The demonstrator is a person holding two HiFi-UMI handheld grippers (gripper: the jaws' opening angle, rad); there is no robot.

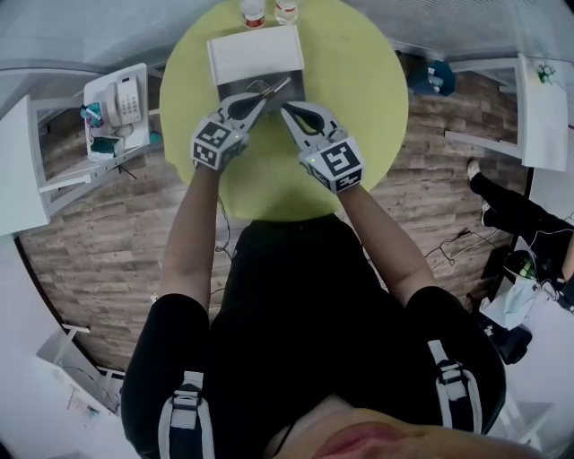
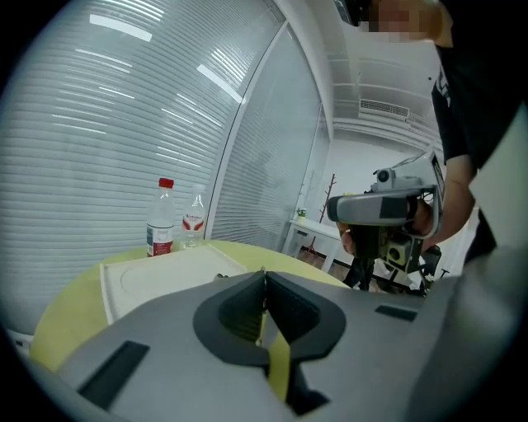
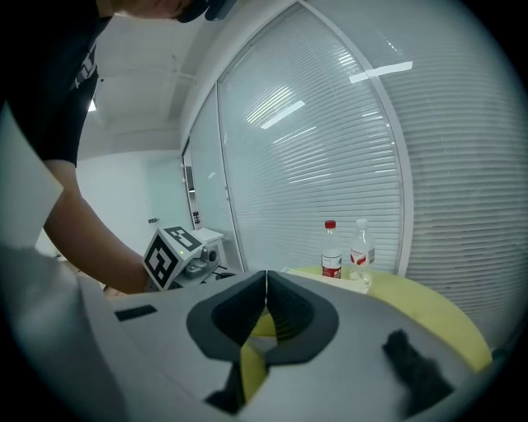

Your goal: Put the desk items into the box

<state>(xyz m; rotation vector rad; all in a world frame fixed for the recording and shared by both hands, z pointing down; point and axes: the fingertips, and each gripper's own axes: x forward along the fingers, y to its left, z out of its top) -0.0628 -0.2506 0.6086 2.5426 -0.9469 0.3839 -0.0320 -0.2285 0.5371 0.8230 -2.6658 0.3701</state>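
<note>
- Both claws are pinched fully together with nothing in them. That goes for the left claw and the right claw; only yellow bench shows under each.
- They sit side by side with their tips angled toward each other, right at the 6 o'clock edge of the box. The box sits toward 12 o'clock on the round bench.
- The box is open, with the white lid flipped back toward 12 and the dark tray on the person's side. A couple of thin silvery things are lying in the tray, too small to name.
- The only other stuff on the bench is two bottles past the box at 12. My guess is the packing is mostly done and the empty claws are lined up to deal with the lid or the bottles.
- There's a phone on a side shelf at 10 o'clock, off the bench, so probably not part of the job.
</note>
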